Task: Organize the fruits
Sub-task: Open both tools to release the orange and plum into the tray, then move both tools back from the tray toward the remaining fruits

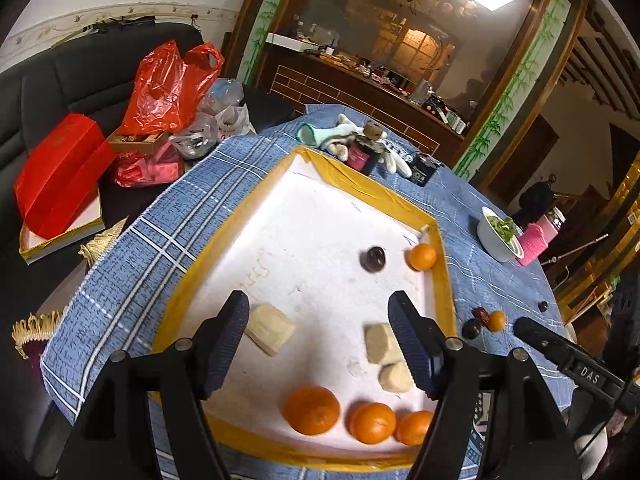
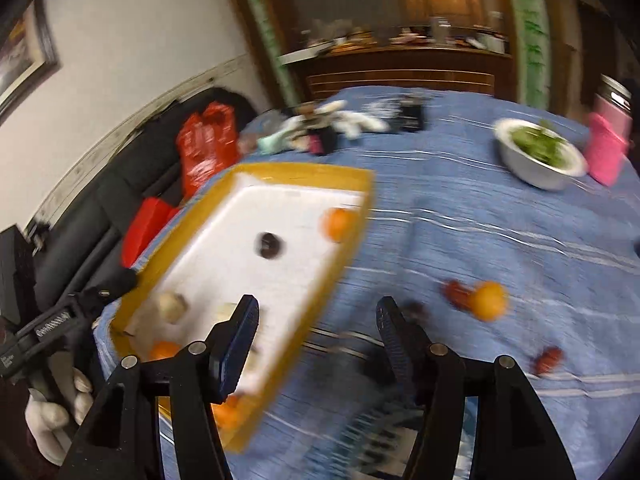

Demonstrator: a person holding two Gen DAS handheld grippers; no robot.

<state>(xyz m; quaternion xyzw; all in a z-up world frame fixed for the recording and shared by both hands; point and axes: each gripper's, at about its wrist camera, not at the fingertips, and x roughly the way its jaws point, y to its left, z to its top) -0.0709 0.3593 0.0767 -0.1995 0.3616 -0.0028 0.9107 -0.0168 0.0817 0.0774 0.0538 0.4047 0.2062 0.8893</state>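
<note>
Fruits are the matter here, and neither gripper has one in hand: the left gripper [image 1: 318, 330] stands with its jaws about half apart and nothing between the pads, poised over the white tray [image 1: 304, 216], while the right gripper [image 2: 318, 330] is likewise parted and empty, above the tray's near edge and the blue tablecloth [image 2: 500, 232]; its view is badly smeared. Below the left fingers lie three pale cut pieces [image 1: 270, 328] and, nearer the camera, a row of three oranges [image 1: 311, 410]. Farther off in the tray sit a dark round fruit [image 1: 373, 259] and a small orange [image 1: 422, 257] by the yellow rim. Outside the tray, on the cloth, a small orange [image 2: 489, 301] touches a red fruit [image 2: 456, 293], with another dark fruit [image 1: 472, 328] just beside them and a red one [image 2: 549, 360] apart. Judging by this, the step in hand is a gap between placements; the next move calls for the right gripper to settle over the loose cluster, straddle one fruit cleanly without nudging its neighbours, and close.
</note>
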